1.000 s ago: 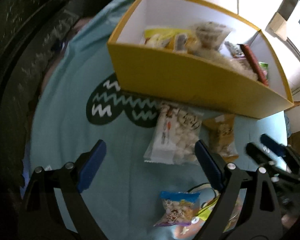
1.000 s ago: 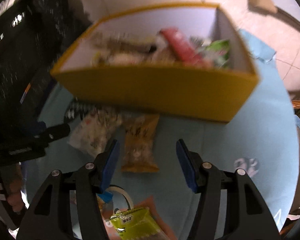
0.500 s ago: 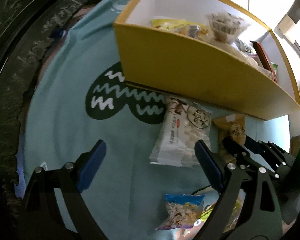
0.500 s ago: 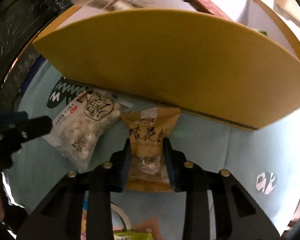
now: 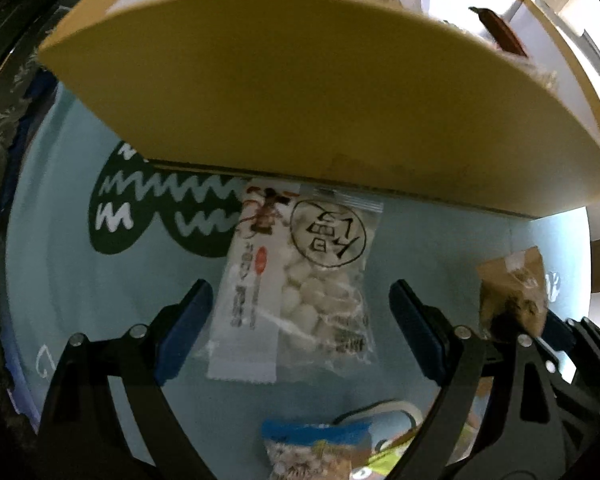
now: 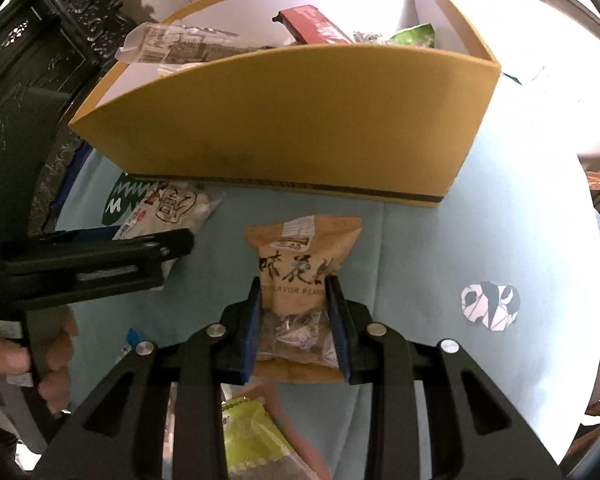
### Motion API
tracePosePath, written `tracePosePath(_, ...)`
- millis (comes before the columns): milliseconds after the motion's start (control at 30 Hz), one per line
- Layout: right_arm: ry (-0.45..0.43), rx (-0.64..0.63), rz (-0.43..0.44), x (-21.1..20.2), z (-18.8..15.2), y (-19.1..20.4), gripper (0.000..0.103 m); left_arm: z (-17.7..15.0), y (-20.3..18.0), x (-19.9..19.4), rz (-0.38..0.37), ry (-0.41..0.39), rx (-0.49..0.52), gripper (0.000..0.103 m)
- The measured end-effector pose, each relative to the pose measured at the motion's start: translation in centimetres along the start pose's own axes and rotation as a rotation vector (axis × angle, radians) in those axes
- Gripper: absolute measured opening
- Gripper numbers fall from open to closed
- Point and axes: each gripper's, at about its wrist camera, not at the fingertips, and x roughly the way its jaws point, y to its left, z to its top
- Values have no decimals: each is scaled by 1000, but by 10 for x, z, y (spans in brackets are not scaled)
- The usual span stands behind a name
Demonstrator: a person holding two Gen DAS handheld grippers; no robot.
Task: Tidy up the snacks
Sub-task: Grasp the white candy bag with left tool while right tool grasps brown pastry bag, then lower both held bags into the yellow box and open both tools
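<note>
My right gripper (image 6: 294, 292) is shut on a brown peanut packet (image 6: 302, 256) and holds it lifted a little above the blue cloth; the packet also shows in the left wrist view (image 5: 514, 288). My left gripper (image 5: 300, 304) is open, its fingers on either side of a clear bag of white candies (image 5: 300, 284) lying flat in front of the yellow box (image 5: 300, 92). In the right wrist view the yellow box (image 6: 284, 120) holds several snacks, and the left gripper (image 6: 100, 256) sits over the candy bag (image 6: 168, 208).
A blue snack packet (image 5: 316, 452) and a green packet (image 6: 252, 436) lie near me on the blue cloth (image 6: 440, 248). Dark carved furniture (image 6: 28, 80) stands at the left. A panda print (image 6: 490, 306) marks the cloth at the right.
My right gripper closed on the brown packet and lifted it back from the box. My left gripper moved down and forward, its open fingers now around the candy bag.
</note>
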Motion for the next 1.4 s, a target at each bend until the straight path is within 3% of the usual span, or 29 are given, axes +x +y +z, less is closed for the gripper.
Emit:
tracePosePath(33, 1, -2, 2, 0, 0, 1, 31, -1, 0, 6, 2, 15, 5, 87)
tracePosePath(67, 0, -2, 5, 2, 0, 0, 31, -2, 1, 13, 5, 44, 14, 71)
tracePosePath(200, -6, -16, 10, 1, 2, -4, 31, -9, 4, 4, -20, 7, 46, 47)
tracePosePath(267, -10, -25, 14, 0, 2, -4, 31, -12, 13, -3, -38, 4, 21, 43)
tracePosePath(767, -119, -67, 76, -75, -9, 4, 31, -55, 34, -132, -115, -193, -18, 42)
tracePosePath(1067, -257, -75, 97, -131, 23, 7, 32, -33, 28, -191, -147, -318, 10, 42)
tracePosePath(1400, -337, -58, 95, -142, 73, -7, 32, 19, 7, -201, -159, -368, 36, 42)
